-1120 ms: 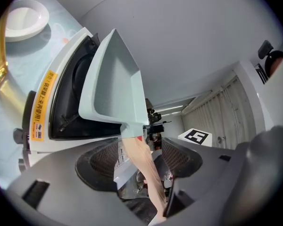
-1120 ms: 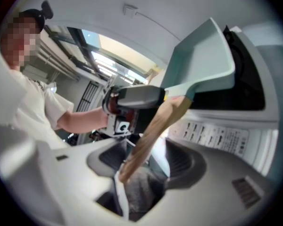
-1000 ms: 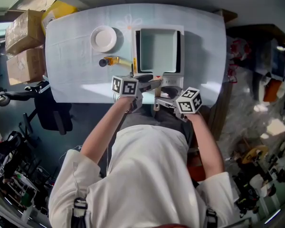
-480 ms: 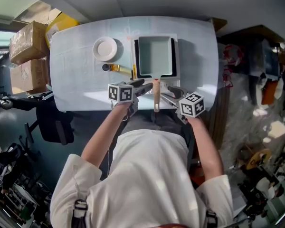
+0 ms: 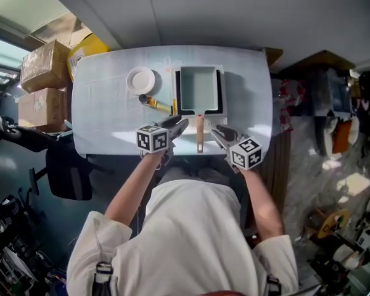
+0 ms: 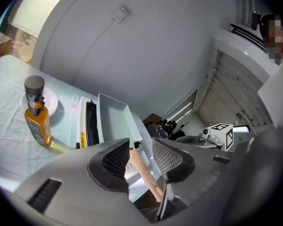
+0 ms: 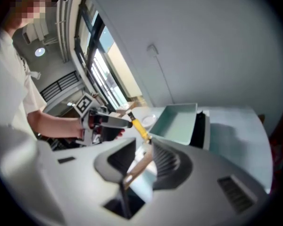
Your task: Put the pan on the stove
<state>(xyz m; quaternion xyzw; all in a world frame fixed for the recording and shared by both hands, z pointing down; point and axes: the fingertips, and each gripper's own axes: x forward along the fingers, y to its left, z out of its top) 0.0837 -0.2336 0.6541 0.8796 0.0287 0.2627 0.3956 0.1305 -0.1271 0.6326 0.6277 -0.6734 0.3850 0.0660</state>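
From overhead, one pan (image 5: 200, 88) sits on one stove (image 5: 176, 91), its handle (image 5: 199, 134) pointing back at the person, between the left gripper (image 5: 180, 126) and right gripper (image 5: 219, 134), equally near. The left gripper view shows jaws apart, just been closing, gripping nothing, the handle beyond their gap. The right gripper view shows the same.

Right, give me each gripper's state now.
Left gripper: open, jaws just been closing, nothing between them.
Right gripper: open, jaws just been closing, nothing between them.
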